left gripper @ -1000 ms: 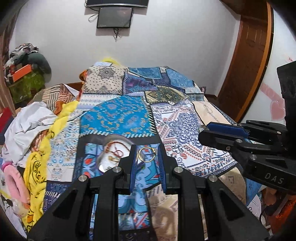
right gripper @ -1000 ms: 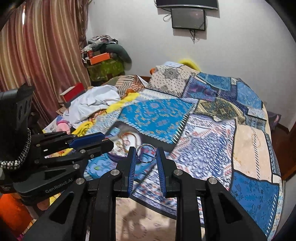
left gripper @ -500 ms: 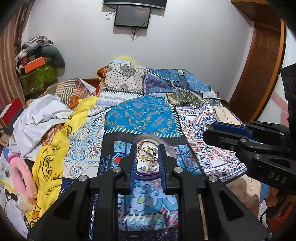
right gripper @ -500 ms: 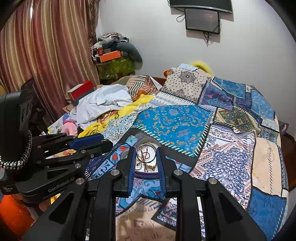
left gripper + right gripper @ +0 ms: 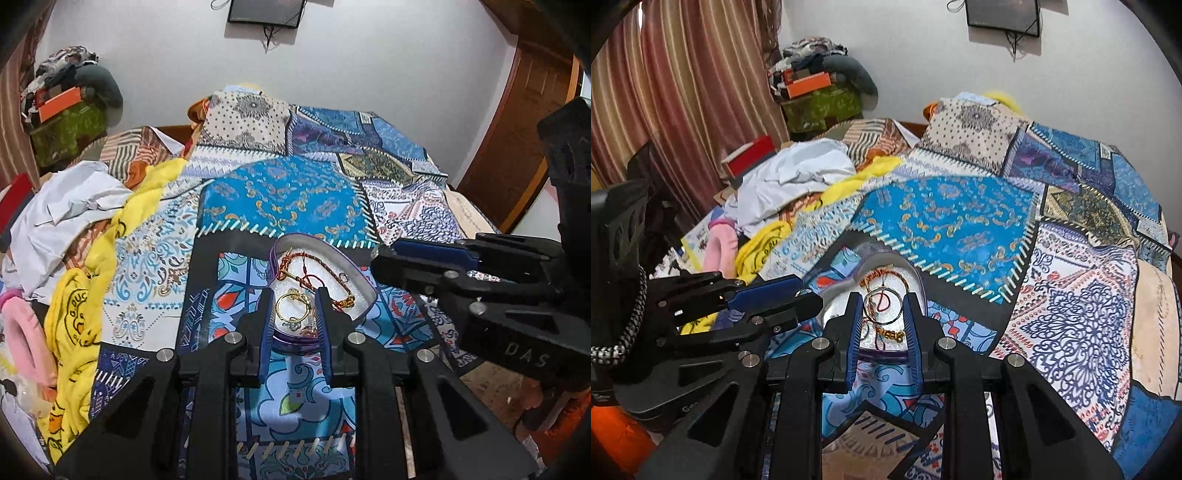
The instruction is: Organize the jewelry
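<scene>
A heart-shaped jewelry box [image 5: 364,286] with a purple rim lies open on the patterned bedspread, holding a red-and-gold necklace [image 5: 314,275]. My left gripper [image 5: 293,306] is shut on a gold ring [image 5: 291,308] and holds it just over the box's near part. My right gripper [image 5: 882,306] is shut on a silver ring [image 5: 882,304] and holds it over the same box [image 5: 916,280]. The right gripper shows at the right of the left wrist view [image 5: 384,258]; the left gripper shows at the left of the right wrist view [image 5: 809,304].
A pile of white cloth [image 5: 62,218], a yellow garment [image 5: 77,314] and a pink item [image 5: 22,332] lie along the bed's left side. A pillow [image 5: 247,122] lies at the head. A wooden door [image 5: 517,147] stands at the right.
Both grippers have moved forward and down with their rings, from short of the box to right over it. The box now looks larger and nearer.
</scene>
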